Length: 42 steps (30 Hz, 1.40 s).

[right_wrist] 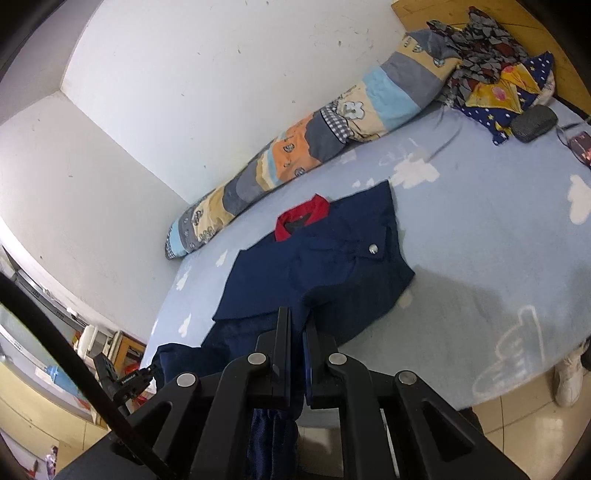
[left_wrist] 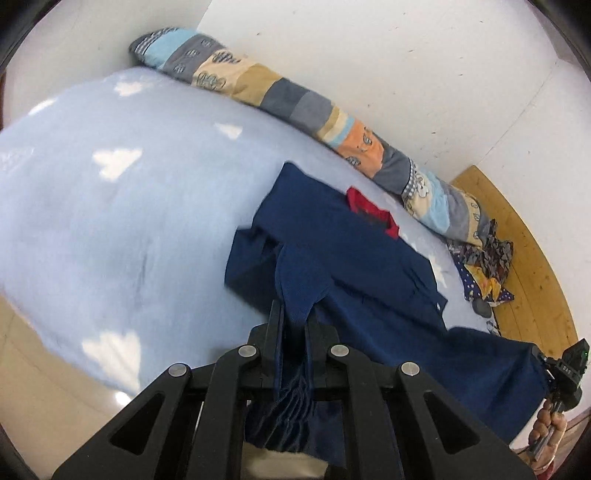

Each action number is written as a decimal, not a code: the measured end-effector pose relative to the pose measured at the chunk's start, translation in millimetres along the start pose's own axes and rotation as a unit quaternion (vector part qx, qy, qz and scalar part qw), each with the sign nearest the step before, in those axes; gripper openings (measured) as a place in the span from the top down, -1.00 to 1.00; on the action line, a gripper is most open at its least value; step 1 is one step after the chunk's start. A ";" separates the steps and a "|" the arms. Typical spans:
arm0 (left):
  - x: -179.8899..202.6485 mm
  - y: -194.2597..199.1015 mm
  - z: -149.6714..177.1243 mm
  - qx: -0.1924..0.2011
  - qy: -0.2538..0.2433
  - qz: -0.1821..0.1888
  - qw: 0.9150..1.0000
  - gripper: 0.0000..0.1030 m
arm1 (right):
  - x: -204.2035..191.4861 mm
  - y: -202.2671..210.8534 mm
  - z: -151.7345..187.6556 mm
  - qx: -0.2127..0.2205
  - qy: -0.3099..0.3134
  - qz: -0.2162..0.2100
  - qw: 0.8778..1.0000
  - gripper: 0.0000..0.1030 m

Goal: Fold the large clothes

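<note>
A navy jacket (right_wrist: pixel 314 269) with a red collar (right_wrist: pixel 301 218) lay on a pale blue bed sheet (right_wrist: pixel 480 240), its collar end toward the wall and its lower part lifted off the mattress at the near edge. A metal snap (right_wrist: pixel 373 250) showed on a chest flap. The left gripper (left_wrist: pixel 293 325) had its fingers pressed together on a bunched fold of the jacket's hem, the cloth hanging down between them. The right gripper (right_wrist: pixel 297 328) likewise pinched navy cloth between its closed fingers, more of it gathered below. In the left view the right gripper (left_wrist: pixel 561 365) appeared at the far right edge, the jacket's edge stretched toward it, with the person's hand (left_wrist: pixel 546 432) under it. A long patchwork quilt roll (right_wrist: pixel 295 147) lay along the white wall (right_wrist: pixel 184 92). Near the wooden headboard (right_wrist: pixel 480 14) sat a heap of patterned cloths (right_wrist: pixel 495 81) and a dark case (right_wrist: pixel 533 123). A white shoe (right_wrist: pixel 569 376) stood on the tiled floor beside the bed.
</note>
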<state>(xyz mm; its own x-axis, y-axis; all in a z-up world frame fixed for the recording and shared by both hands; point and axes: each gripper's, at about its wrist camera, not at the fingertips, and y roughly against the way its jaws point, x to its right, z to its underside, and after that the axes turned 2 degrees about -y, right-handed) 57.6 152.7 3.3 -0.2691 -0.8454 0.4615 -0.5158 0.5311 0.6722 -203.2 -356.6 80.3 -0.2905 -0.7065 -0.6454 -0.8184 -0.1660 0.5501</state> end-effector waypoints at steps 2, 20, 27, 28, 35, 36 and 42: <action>3.1 -3.3 -16.4 0.003 0.003 0.002 1.000 0.83 | -2.0 -5.6 -13.6 0.005 -0.004 -0.001 1.000 0.90; 14.6 -92.3 -173.8 0.030 0.010 -0.044 0.999 0.94 | 26.3 -111.7 -141.6 0.015 -0.057 0.018 0.998 0.90; 3.3 -120.8 -158.1 -0.012 -0.005 -0.025 1.000 0.94 | 47.2 -156.3 -163.5 0.012 -0.080 0.029 0.996 0.90; 0.0 -121.0 -154.9 -0.013 -0.002 -0.024 1.000 0.94 | 49.2 -161.1 -165.3 0.012 -0.082 0.030 0.996 0.90; -29.6 -139.5 -145.8 -0.046 -0.036 -0.024 0.998 0.06 | 53.7 -183.3 -167.2 0.005 -0.078 0.046 0.996 0.90; -33.7 -145.4 -144.7 -0.051 -0.045 -0.024 0.997 -0.11 | 54.7 -185.8 -167.2 0.002 -0.078 0.048 0.996 0.90; -25.1 -173.6 -150.8 -0.053 -0.122 -0.009 0.991 -0.16 | 69.9 -224.3 -174.6 -0.031 -0.071 0.084 0.993 0.90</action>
<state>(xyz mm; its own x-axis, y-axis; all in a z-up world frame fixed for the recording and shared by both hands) 276.6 90.3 -37.6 -0.4554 -0.8368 0.3038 -0.4379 0.5077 0.7420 46.7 -488.9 4.3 -0.4908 -0.6241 -0.6079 -0.7222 -0.0989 0.6846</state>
